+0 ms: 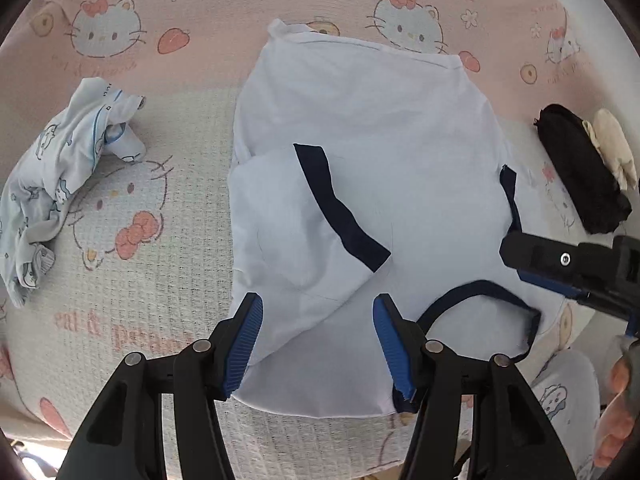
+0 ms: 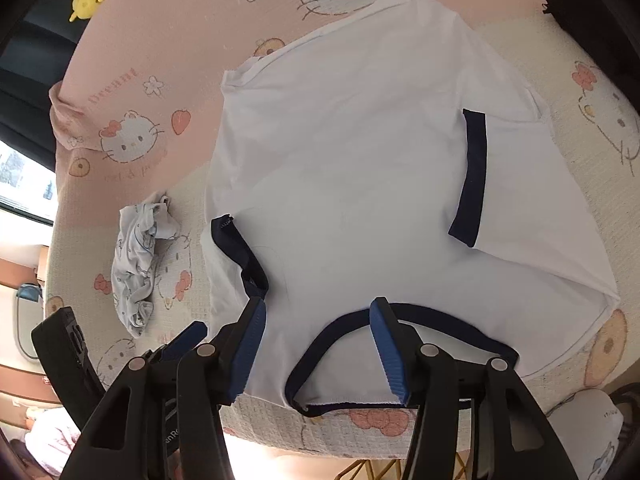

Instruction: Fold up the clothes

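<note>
- Left wrist view: the white shirt (image 1: 360,152) lies flat on the patterned bedspread (image 1: 152,280), both sleeves folded inward, neckline nearest the camera.
- Left gripper (image 1: 318,344) hangs above the collar end, jaws apart, holding nothing; right gripper (image 2: 318,348) likewise, empty.
- Judged step: sleeves done; next, pinch both near corners and carry them toward the far hem (image 1: 360,46).
- Open bedspread flanks the shirt; crumpled blue clothes (image 1: 60,184) and a black item (image 1: 580,172) lie well apart.

Smooth matt cloth shirt (image 1: 360,120) on rough waffle-weave blanket (image 1: 160,280).
</note>
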{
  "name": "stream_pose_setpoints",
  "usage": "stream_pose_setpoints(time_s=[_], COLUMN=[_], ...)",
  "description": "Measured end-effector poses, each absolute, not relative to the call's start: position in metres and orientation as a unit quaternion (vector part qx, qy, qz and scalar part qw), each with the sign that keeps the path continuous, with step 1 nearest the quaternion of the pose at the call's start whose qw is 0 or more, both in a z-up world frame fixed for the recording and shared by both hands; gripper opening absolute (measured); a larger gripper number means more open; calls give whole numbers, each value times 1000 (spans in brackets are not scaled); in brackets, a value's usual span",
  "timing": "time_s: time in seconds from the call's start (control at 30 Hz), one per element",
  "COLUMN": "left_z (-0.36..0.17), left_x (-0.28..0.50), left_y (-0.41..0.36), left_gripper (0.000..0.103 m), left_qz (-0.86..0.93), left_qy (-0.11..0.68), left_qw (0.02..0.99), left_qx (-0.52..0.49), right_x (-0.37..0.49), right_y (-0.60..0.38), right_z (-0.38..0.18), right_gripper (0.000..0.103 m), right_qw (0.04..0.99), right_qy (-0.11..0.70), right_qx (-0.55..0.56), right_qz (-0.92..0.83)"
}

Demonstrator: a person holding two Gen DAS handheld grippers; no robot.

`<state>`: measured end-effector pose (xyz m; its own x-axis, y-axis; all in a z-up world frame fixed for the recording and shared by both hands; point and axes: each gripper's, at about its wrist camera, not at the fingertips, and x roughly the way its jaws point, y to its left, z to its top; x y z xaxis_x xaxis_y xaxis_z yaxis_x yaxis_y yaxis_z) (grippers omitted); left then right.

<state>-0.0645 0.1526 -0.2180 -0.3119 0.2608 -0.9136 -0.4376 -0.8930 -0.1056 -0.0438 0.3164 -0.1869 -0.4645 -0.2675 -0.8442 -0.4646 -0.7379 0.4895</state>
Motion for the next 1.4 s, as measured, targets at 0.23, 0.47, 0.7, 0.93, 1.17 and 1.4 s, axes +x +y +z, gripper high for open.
stream_pose_setpoints(time_s=[0.23, 0.47, 0.7, 0.93, 1.17, 1.4], left_z=[-223, -229, -238, -249, -244, -228], left_x=[-69, -85, -91, -91, -94, -83], left_y=[124, 76, 54, 56, 49, 43], left_gripper=[55, 55, 55, 55, 55, 55], left_qz=[797, 799, 798, 797, 791, 791], left_qy=[82, 42, -9, -8, -1, 8], left_qw=[216, 194, 177, 182, 181, 198], left_qx=[-558, -568, -575, -576, -585, -578], right_x=[-68, -91, -100, -99, -102, -90], right_y=[299, 278, 268, 277, 275, 276], right_z=[-194, -204, -215, -227, -237, -256], right_gripper=[60, 60, 61, 61, 64, 65], right_qw=[59, 3, 12, 13, -5, -36], right_qy=[337, 364, 359, 403, 438, 529], right_qx=[-534, -532, -548, -539, -530, -509], right_qz=[773, 765, 755, 740, 726, 678])
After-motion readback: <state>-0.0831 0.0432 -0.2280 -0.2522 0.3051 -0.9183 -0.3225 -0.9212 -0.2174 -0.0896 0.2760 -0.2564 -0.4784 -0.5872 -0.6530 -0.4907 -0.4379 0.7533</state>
